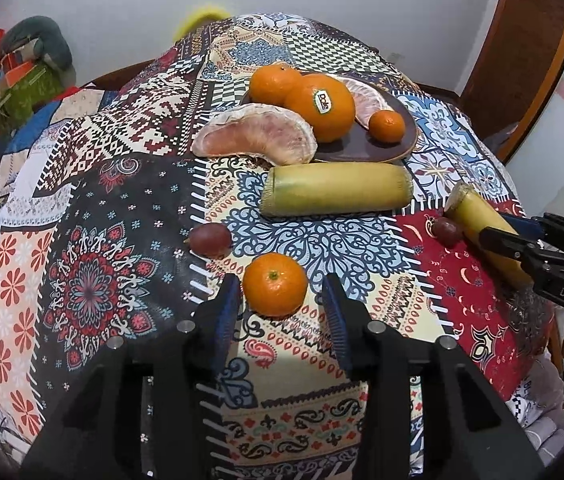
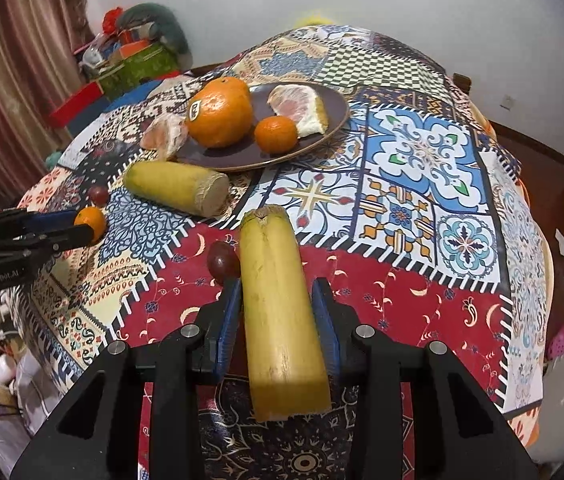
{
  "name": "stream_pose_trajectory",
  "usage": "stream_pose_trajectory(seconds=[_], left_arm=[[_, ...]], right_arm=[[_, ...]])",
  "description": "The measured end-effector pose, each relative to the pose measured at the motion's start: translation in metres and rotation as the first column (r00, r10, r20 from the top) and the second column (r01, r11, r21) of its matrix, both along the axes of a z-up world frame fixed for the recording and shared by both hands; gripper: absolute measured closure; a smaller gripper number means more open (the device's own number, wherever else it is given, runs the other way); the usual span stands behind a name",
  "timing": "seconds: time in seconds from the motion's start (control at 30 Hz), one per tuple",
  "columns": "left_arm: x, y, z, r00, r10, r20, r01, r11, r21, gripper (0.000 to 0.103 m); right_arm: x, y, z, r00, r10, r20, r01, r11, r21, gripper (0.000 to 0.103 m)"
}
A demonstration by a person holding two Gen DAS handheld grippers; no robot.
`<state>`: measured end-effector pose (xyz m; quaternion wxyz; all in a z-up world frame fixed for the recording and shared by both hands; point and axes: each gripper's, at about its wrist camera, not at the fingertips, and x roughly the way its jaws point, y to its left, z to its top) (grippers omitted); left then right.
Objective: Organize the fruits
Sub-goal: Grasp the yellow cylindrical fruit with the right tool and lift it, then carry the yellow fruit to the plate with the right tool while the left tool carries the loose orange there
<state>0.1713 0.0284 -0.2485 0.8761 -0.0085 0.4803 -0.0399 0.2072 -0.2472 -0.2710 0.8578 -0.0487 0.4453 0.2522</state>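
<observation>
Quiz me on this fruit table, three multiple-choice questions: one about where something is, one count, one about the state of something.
1. Where is the mandarin that is off the plate?
A. Between the left gripper's jaws
B. On top of a grape
C. Against the wall

2. How many dark red grapes lie on the tablecloth?
A. One
B. Two
C. Four

3. How is the yellow stalk piece just in front of the plate placed?
A. Standing upright
B. Lying on its side
C. Propped against an orange

Answers:
1 A, it sits on the cloth between the two blue pads.
2 B, one grape is left of the mandarin, another grape is beside the right gripper.
3 B, its whole length rests on the cloth.
</observation>
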Motion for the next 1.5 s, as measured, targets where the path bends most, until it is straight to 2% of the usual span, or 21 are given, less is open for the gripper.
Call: stream_pose_trajectory(seconds=[0.1,0.13,0.43,0.73,1.07,1.5], left_arm=[[0.003,-0.002,-0.003,1.0,0.013,-0.002,-0.013,1.0,0.023,0.064],[0.003,-0.002,-0.004,1.0,0.016,-0.003,-0.016,1.0,0.026,0.069],[0.003,0.002,0.007,1.0,0.01,0.029,-0.011,1.0,0.009,0.069],[0.011,0.005,0.032,0.996,0.021,0.089,-0.019,1.0,-0.021,0.069],[0.026,0.006,0.057,0.988,0.013,0.152,-0.011,1.0,-0.015,0.069],[0.059,0.009,0.075,0.979,0.006,0.204,-0.001,1.0,-0.024,0.069]], right_arm=[[-0.001,0.004,0.002,1.0,0.012,0.012,-0.012,1.0,-0.021,0.07],[0.0,0.005,0.003,1.0,0.019,0.012,-0.019,1.0,-0.023,0.07],[0.006,0.003,0.015,1.0,0.012,0.018,-0.012,1.0,0.016,0.071],[0.015,0.002,0.037,0.997,-0.012,0.072,0.009,0.999,0.046,0.072],[0.03,-0.001,0.066,0.99,-0.046,0.132,0.034,0.995,0.093,0.072],[0.061,0.006,0.098,0.973,-0.068,0.219,0.038,0.99,0.138,0.072]])
